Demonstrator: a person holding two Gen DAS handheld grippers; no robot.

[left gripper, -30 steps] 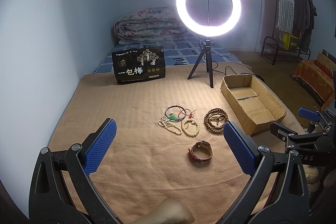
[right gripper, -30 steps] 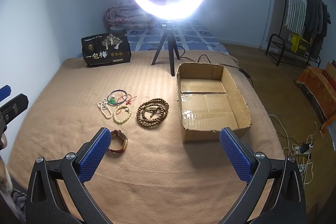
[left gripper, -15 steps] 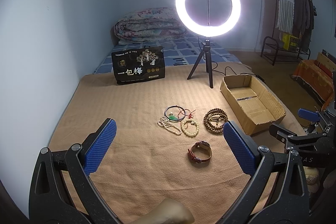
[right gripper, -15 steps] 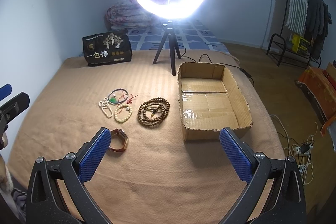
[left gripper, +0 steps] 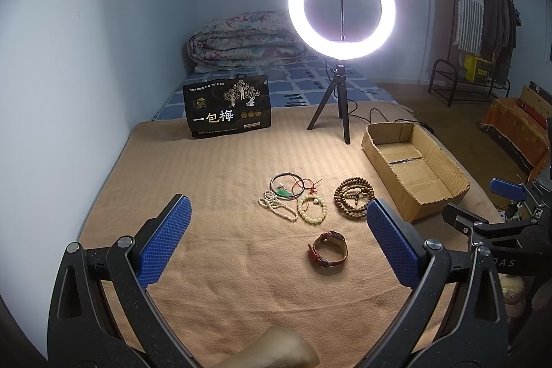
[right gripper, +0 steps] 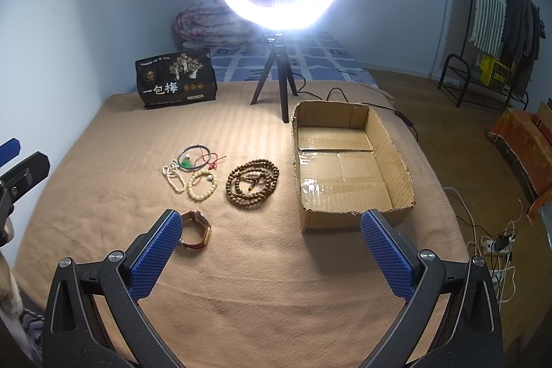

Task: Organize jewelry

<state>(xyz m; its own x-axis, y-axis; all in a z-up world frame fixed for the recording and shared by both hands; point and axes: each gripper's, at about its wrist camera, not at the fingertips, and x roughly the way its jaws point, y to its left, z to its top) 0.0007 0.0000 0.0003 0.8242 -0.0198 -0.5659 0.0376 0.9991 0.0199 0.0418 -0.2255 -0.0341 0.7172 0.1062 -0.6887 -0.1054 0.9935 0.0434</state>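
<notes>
Jewelry lies on a tan blanket (left gripper: 241,264): a brown-strapped watch (left gripper: 328,249), brown wooden beads (left gripper: 354,198), a cream bead bracelet (left gripper: 312,210), a pearl strand (left gripper: 276,209) and a dark bangle with red cord (left gripper: 287,185). An open cardboard box (left gripper: 414,168) stands to their right. My left gripper (left gripper: 277,245) is open and empty, held above the near blanket. My right gripper (right gripper: 272,254) is open and empty; the watch (right gripper: 196,229) sits by its left finger, the beads (right gripper: 252,183) and box (right gripper: 348,168) beyond.
A lit ring light on a tripod (left gripper: 341,57) stands behind the jewelry. A black printed bag (left gripper: 228,111) leans at the back left. A folded quilt (left gripper: 245,42) lies behind. A clothes rack (left gripper: 483,40) and cables (right gripper: 493,240) are to the right.
Both grippers stay open and almost still. The right wrist view has shifted very slightly; the jewelry and box have not moved.
</notes>
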